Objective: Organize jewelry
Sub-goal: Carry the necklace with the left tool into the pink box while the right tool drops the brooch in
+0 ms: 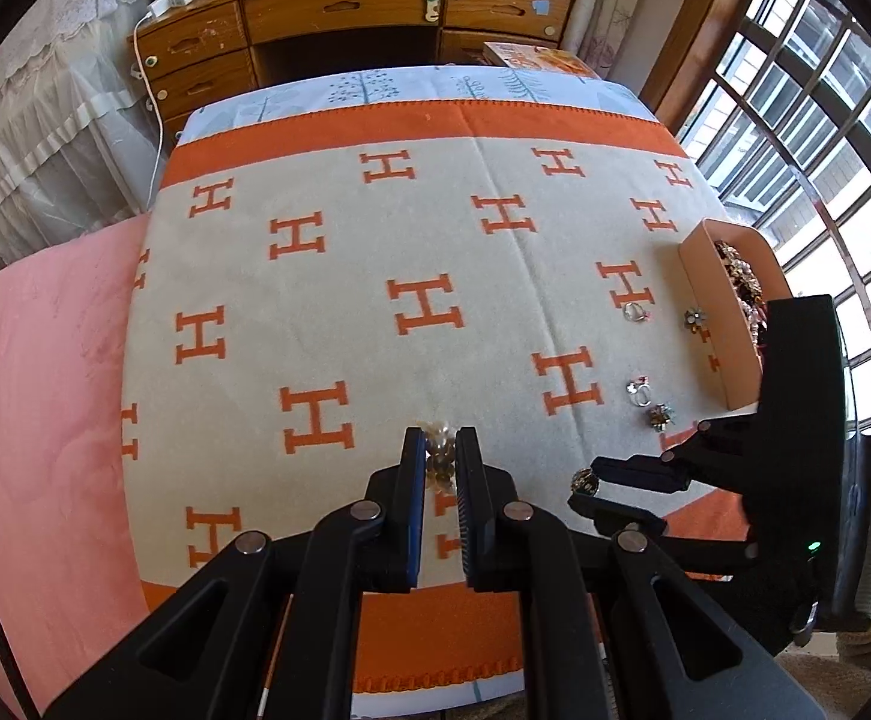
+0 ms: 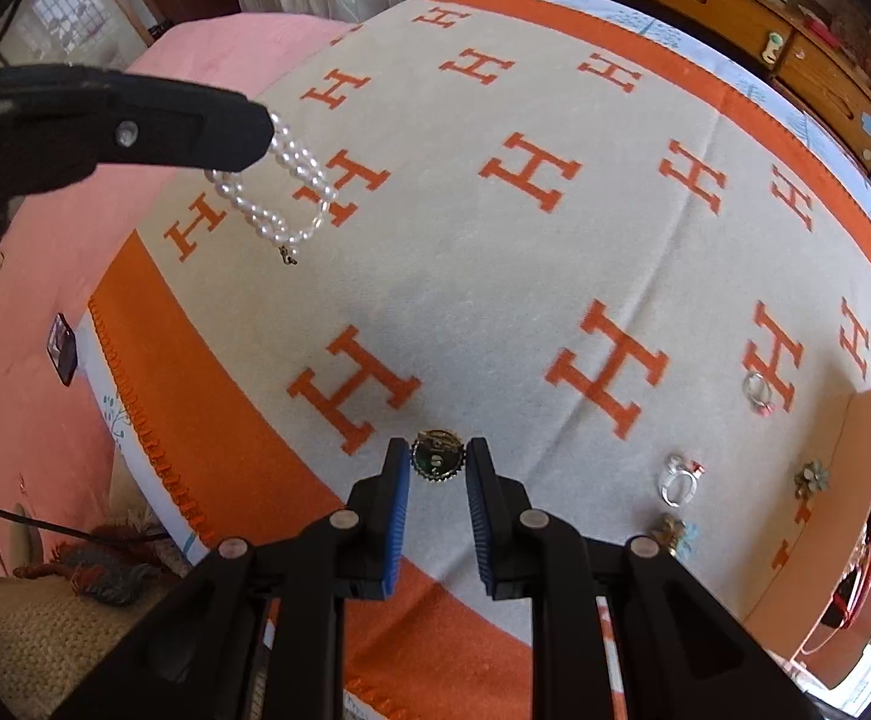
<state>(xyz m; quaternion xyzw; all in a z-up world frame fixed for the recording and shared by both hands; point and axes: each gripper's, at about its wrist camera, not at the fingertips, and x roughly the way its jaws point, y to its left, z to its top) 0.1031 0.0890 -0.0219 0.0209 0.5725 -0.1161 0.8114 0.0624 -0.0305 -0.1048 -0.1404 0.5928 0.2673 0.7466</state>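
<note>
My left gripper (image 1: 440, 450) is shut on a pearl bracelet (image 1: 439, 457), held above the blanket; in the right wrist view the white pearl bracelet (image 2: 282, 186) hangs from the left gripper (image 2: 255, 132). My right gripper (image 2: 437, 462) is shut on a round gold brooch (image 2: 435, 459); in the left wrist view the right gripper (image 1: 585, 489) holds the brooch (image 1: 585, 482) low over the blanket. Loose rings (image 2: 681, 480) (image 2: 758, 389) and flower pieces (image 2: 812, 476) (image 2: 672, 531) lie on the blanket beside a tan jewelry box (image 1: 714, 312).
A grey and orange H-pattern blanket (image 1: 375, 252) covers the table. The tan box (image 2: 819, 540) holds several pieces at the right edge. A wooden desk (image 1: 345, 18) stands behind. A pink bed (image 1: 33, 360) lies left. Windows (image 1: 825, 120) are at the right.
</note>
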